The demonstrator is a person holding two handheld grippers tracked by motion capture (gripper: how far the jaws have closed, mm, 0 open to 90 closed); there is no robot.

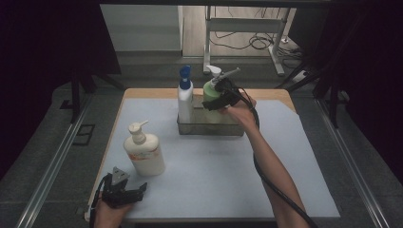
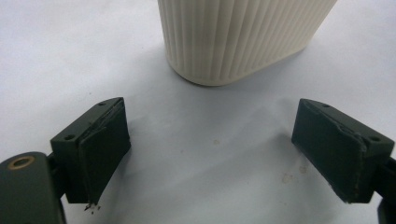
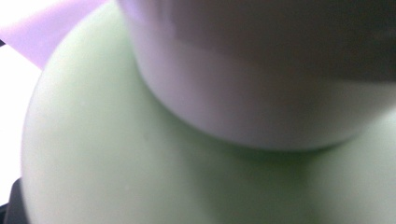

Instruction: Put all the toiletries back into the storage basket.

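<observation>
At the near table edge, left gripper (image 1: 124, 194): it rests on the grey mat (image 1: 214, 180) with its jaws spread wide and nothing between them.
Just ahead of those jaws, cream pump bottle (image 2: 233, 37): it stands upright on the mat, its ribbed base just beyond the open pads (image 2: 100, 154) and not touching them.
Risk here: judged from that small gap, a careless push forward would nudge the tall bottle at its base and could tip it over.
Farther off, right gripper (image 1: 219, 100): it is up against the green pump bottle (image 1: 211, 92) near the shoulder; its own view is pressed so close to the green body (image 3: 140, 177) and the pale collar (image 3: 243, 102) that the jaws are hidden, so I cannot tell whether they are closed on it.
Around that gripper, clear bin (image 1: 209, 127): the green bottle stands inside it, at the right gripper's left side, with the white bottle with a blue cap (image 1: 185, 95) beside it in the same bin.
Risk here: if the hold is high on the smooth rounded shoulder, the bottle may slip or swing when lifted.
Risk beside it: a tilted lift could knock the white bottle or catch the bin's wall and drag it.
Farthest, pump nozzle (image 1: 228, 73): it juts past the hand and could snag on the cable (image 1: 256, 123).
</observation>
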